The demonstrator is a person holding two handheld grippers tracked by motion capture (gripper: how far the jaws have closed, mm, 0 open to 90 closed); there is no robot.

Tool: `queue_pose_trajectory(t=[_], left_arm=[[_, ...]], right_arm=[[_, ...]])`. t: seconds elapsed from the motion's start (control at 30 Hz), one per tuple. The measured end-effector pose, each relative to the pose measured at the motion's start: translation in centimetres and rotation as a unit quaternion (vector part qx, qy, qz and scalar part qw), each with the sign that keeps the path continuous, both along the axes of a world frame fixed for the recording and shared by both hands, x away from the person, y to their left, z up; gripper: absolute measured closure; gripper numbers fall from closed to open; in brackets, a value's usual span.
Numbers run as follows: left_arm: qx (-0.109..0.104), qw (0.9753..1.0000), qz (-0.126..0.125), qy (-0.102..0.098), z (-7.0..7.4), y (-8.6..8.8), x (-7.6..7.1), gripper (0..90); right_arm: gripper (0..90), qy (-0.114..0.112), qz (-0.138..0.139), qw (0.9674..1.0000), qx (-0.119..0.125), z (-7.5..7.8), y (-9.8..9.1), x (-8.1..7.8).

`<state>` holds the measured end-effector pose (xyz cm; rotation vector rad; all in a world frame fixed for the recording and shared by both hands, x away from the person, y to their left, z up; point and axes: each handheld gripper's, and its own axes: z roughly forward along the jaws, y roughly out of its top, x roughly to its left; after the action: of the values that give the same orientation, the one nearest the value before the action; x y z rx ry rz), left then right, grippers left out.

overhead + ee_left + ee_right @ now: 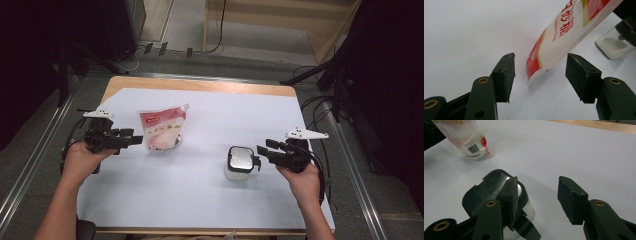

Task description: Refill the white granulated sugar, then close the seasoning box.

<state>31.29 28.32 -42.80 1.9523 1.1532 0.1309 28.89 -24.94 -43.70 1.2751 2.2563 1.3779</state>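
On the table [200,200], the jar [239,163] stands right of the pouch [161,130]. The right gripper [262,153], released with nothing between its pads, sits just right of the jar. The left gripper [136,139], jaws apart, flanks the pouch's left corner without pressing.

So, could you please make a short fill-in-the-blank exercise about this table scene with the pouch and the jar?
1. The red and white pouch lies nearest to the ______ gripper.
2. The clear jar has a lid of ______ colour.
3. The jaws of the right gripper stand ______, with nothing clamped between them.
4. The sheet that covers the table is ______.

Missing words: left; black; open; white
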Motion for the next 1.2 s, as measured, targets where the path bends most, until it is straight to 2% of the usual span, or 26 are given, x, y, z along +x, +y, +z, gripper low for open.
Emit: queue_pose_trajectory(t=[0.17,0.33,0.4,0.53,0.7,1.03,1.2], left_arm=[[-0.006,1.0000,0.004,0.002,0.0,0.0,0.1,41.6],[-0.001,1.0000,0.003,0.004,-0.1,0.2,0.1,41.6],[-0.007,0.9999,0.007,0.005,-0.1,0.2,0.1,41.6],[-0.003,1.0000,0.007,-0.002,-0.3,0.3,0.3,40.0],[0.001,1.0000,0.004,0.002,-0.5,0.4,0.3,39.3],[-0.001,1.0000,0.008,0.004,-0.6,0.8,0.3,39.3],[0.003,0.9999,0.012,0.005,-0.6,0.9,0.3,39.3]], right_arm=[[50.6,-0.001,-0.020,0.9998,-0.001,-0.3,-1.4,0.3],[49.9,-0.003,-0.032,0.9995,-0.001,-0.8,-2.5,0.6],[49.2,-0.002,-0.035,0.9994,0.001,-1.0,-2.7,0.7],[47.9,-0.007,-0.038,0.9993,0.000,-1.5,-3.3,1.0],[46.2,-0.008,-0.042,0.9990,-0.006,-2.0,-3.7,1.2],[43.1,0.005,-0.058,0.9982,-0.014,-3.0,-4.5,1.9],[41.5,-0.001,-0.055,0.9983,-0.018,-3.1,-4.5,2.0]])
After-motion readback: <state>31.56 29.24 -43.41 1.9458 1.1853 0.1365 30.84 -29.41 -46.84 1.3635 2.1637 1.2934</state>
